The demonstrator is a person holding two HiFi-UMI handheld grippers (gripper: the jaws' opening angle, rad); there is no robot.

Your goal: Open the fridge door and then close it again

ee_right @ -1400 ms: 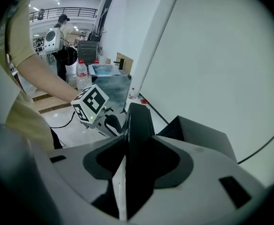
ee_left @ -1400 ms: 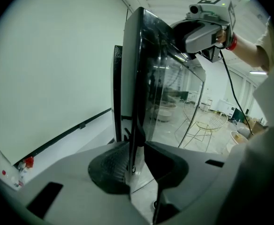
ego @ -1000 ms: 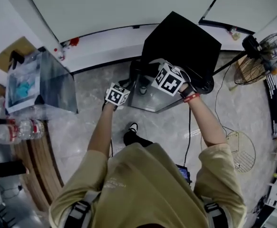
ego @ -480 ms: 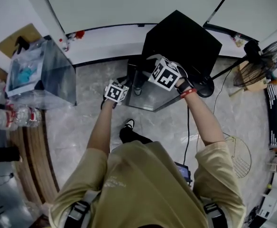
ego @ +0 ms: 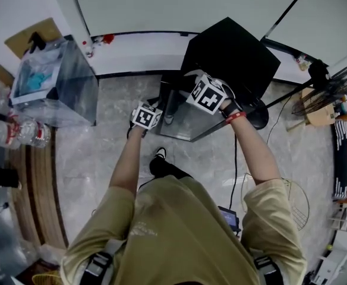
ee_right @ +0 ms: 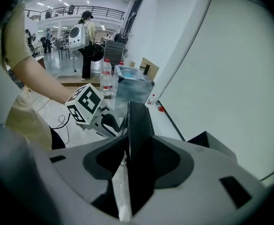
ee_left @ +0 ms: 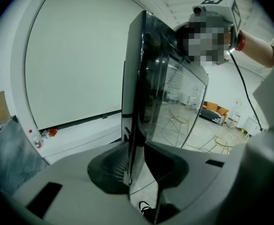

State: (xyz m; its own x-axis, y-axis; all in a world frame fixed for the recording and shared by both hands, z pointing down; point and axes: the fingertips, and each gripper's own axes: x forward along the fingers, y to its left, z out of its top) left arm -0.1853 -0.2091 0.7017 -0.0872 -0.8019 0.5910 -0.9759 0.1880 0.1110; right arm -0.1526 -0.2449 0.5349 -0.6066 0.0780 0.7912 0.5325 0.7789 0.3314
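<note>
Reaching forward, arms outstretched; left gripper and right gripper jaws clamped on fridge door.

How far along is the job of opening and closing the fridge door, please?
Done: the door stands swung out from the fridge. In hand: the left tongs and right tongs both clamp its edge. Left: shutting it.

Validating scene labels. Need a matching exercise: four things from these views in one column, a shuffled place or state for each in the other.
1. fridge door
2. standing fan
3. water bottles
4. left gripper

A. at the head view's left edge
B. swung open from the black cabinet
C. clamped on the door's edge
D. at the head view's right edge

Pairs: 1-B, 2-D, 3-A, 4-C
</note>
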